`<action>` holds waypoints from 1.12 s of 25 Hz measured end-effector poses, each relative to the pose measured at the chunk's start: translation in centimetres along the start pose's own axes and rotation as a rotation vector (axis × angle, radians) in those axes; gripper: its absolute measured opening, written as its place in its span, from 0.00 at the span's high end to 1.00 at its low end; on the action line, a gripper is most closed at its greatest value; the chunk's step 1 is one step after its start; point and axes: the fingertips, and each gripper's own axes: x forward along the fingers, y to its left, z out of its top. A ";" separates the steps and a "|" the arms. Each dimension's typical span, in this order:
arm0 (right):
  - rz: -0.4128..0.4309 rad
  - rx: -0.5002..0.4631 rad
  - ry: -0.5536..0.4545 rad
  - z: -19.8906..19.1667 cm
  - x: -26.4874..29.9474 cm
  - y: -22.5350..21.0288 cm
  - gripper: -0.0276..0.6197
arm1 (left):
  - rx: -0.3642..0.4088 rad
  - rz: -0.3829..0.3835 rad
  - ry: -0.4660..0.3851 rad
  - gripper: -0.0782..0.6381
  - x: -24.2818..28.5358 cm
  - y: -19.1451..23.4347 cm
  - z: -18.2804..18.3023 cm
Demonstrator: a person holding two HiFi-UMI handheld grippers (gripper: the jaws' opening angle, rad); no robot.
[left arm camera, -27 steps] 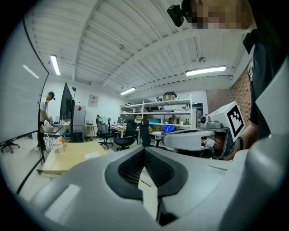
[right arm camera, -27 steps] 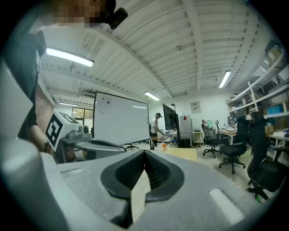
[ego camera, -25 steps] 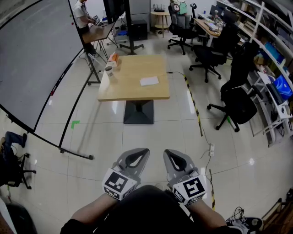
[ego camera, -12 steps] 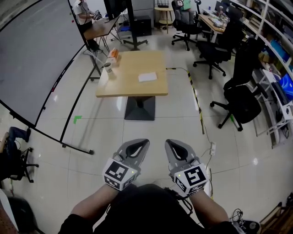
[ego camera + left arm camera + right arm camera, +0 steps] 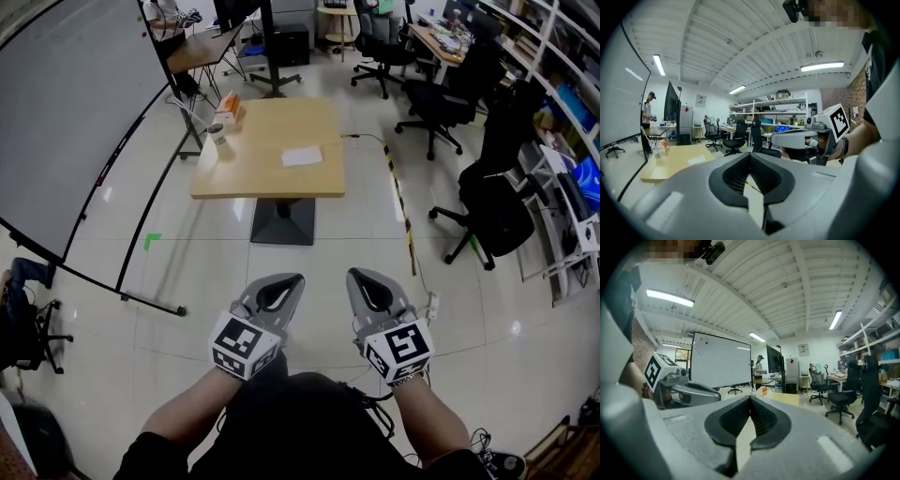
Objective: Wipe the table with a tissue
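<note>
Approach stage, by the look of it: the worktop [image 5: 267,173] stands well ahead across open floor, and the tissue [image 5: 301,156] lies flat on it, just right of its middle, untouched. Left gripper [image 5: 296,278] and right gripper [image 5: 355,275] sit side by side, well short of the worktop, each with jaws closed tip to tip and nothing between them. The next move probably calls for reaching the worktop's near edge, opening one gripper and pinching the tissue. Straight ahead the floor is open. A striped floor strip [image 5: 401,211] runs right of the worktop with office chairs [image 5: 487,211] beyond, and a whiteboard [image 5: 66,122] stands to its left. A cup [image 5: 217,134] and an orange box [image 5: 228,107] crowd the worktop's far left edge
</note>
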 end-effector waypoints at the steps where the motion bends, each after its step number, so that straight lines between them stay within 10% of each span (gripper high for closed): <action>1: -0.005 -0.003 0.005 0.1 0.8 -0.4 0.97 | -0.005 -0.004 -0.001 0.87 0.5 0.8 0.1; 28: -0.075 -0.044 0.117 3.7 30.4 -1.5 0.97 | -0.056 -0.085 -0.032 0.87 5.9 29.7 4.3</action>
